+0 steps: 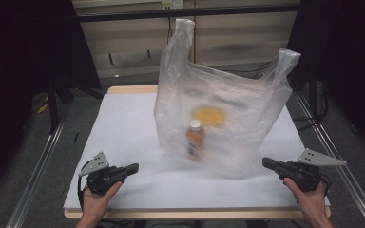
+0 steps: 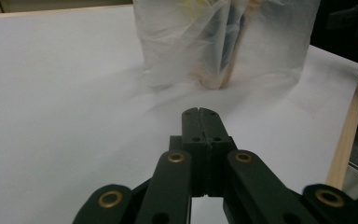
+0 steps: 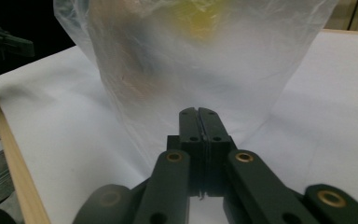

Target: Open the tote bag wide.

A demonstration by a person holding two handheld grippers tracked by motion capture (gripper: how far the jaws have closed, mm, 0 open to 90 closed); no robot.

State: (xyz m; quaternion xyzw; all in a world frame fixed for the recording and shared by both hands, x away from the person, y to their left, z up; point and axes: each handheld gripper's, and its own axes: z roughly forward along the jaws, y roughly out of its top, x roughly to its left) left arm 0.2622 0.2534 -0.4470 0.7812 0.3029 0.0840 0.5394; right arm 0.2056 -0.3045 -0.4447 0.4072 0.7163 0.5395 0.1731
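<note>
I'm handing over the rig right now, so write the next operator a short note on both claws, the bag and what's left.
Left claw: shut, empty, at the table's near left, clear of the bag.
Right claw: shut, empty, near right, just short of the bag.
Plastic bag: stands upright mid-table, handles up, untouched.
Inside it: a bottle with a white cap, upright, and something yellow, blurred through the plastic.
Done: nothing gripped yet.
Left: probably open both claws and take the bag or its handles.
</note>
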